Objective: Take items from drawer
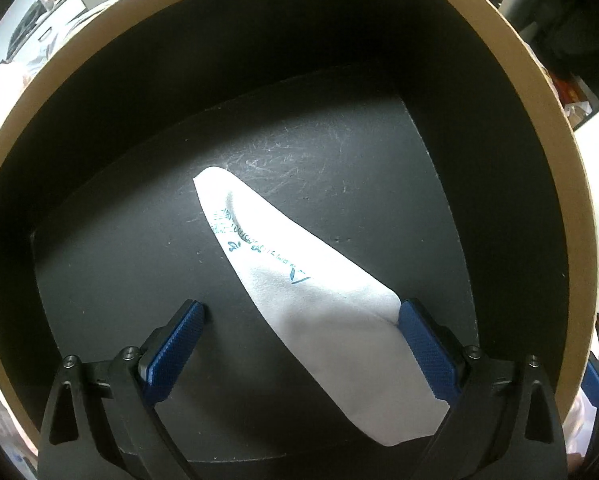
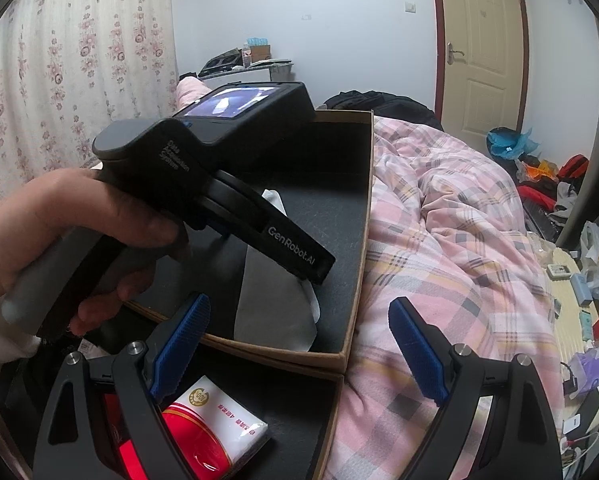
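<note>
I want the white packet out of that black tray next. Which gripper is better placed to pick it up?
Left. The left gripper points down into the black tray, open, straddling the white packet. The right gripper hangs open outside the tray.

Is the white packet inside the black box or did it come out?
Inside. The white packet lies flat on the black box floor, tan rim all around. The left gripper is open; one pad touches the packet's edge.
</note>
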`<state>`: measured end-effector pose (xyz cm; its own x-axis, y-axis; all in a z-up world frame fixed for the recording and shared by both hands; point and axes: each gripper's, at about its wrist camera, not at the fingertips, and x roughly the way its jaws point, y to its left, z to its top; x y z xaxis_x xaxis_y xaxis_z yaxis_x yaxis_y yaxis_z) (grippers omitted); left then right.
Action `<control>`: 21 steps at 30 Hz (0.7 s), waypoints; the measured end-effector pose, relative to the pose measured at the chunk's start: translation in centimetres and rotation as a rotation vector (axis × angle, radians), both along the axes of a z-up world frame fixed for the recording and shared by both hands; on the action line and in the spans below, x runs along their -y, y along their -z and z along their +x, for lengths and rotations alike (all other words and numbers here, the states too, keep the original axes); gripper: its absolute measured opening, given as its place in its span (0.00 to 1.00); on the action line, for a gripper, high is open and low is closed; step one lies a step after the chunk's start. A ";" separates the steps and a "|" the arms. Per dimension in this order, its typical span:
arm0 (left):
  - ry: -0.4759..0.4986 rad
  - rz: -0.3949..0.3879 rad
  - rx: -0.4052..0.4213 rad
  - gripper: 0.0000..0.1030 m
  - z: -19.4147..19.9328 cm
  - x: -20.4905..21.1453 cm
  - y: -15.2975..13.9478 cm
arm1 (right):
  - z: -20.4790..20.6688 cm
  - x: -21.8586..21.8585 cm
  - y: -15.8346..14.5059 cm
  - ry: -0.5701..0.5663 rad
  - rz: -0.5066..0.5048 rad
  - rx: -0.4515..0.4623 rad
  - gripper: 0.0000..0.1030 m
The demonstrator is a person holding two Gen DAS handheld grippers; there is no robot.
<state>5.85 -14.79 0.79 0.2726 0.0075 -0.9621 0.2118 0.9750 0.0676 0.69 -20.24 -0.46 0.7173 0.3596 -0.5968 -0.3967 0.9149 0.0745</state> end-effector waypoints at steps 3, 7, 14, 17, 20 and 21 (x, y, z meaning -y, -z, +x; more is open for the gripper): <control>0.013 -0.007 0.017 0.81 -0.2 -0.2 -0.8 | -0.1 -0.1 -0.1 0.000 -0.001 0.001 0.86; 0.024 -0.024 0.038 0.31 -1.8 -0.6 -2.3 | -0.2 0.2 -0.3 0.005 0.009 0.002 0.86; 0.004 -0.055 0.062 0.05 -4.1 -1.8 -4.9 | -0.1 0.3 -0.3 0.001 0.016 -0.001 0.86; -0.012 -0.098 0.095 0.04 -5.1 -3.1 -6.8 | -0.1 0.4 -0.3 -0.005 0.020 0.000 0.86; -0.010 -0.140 0.150 0.04 -6.8 -3.2 -9.5 | -0.1 0.5 -0.2 -0.009 0.025 -0.003 0.86; -0.007 -0.160 0.172 0.04 -7.5 -3.6 -10.5 | 0.0 0.5 -0.1 -0.011 0.029 -0.006 0.86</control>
<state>-1.67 -11.16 11.33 0.4332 -0.1393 -0.8905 0.2040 0.9775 -0.0537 0.69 -20.72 -0.31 0.7098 0.3841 -0.5905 -0.4058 0.9082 0.1030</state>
